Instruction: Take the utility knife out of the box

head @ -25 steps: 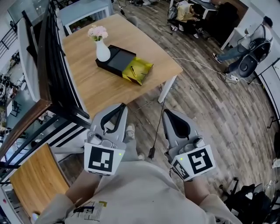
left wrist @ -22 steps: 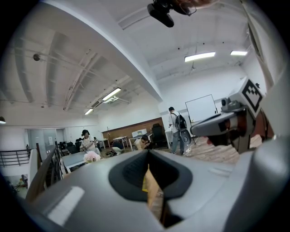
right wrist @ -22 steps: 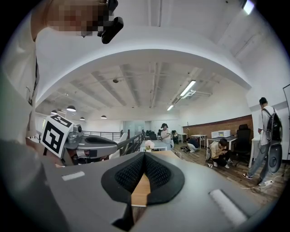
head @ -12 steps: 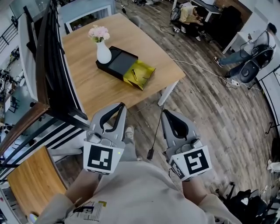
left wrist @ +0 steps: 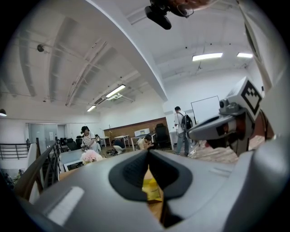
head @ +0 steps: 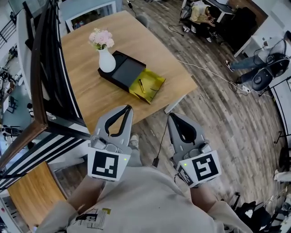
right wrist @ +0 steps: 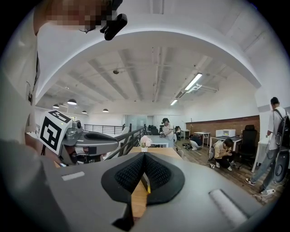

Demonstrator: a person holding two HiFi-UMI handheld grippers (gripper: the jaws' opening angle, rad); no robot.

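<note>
On the wooden table (head: 91, 91) lies a black box (head: 122, 70), and its yellow inner tray (head: 153, 82) is slid out toward the table's near edge. A slim dark utility knife (head: 141, 85) rests in the yellow tray. My left gripper (head: 128, 108) and right gripper (head: 170, 116) are held side by side short of the table, both pointing at it. Each is shut with nothing between its fingers. In the left gripper view the yellow tray (left wrist: 152, 188) shows in the gap below the closed tips.
A white vase of pink flowers (head: 106, 61) stands against the box's far left side. A black railing (head: 43, 68) runs along the left. A cable (head: 161, 141) trails over the wood floor below my grippers. People (head: 202, 11) sit and stand at the room's far end.
Both grippers have travelled forward together toward the table, staying shut. The table and the box now sit nearer and lower in the head view.
</note>
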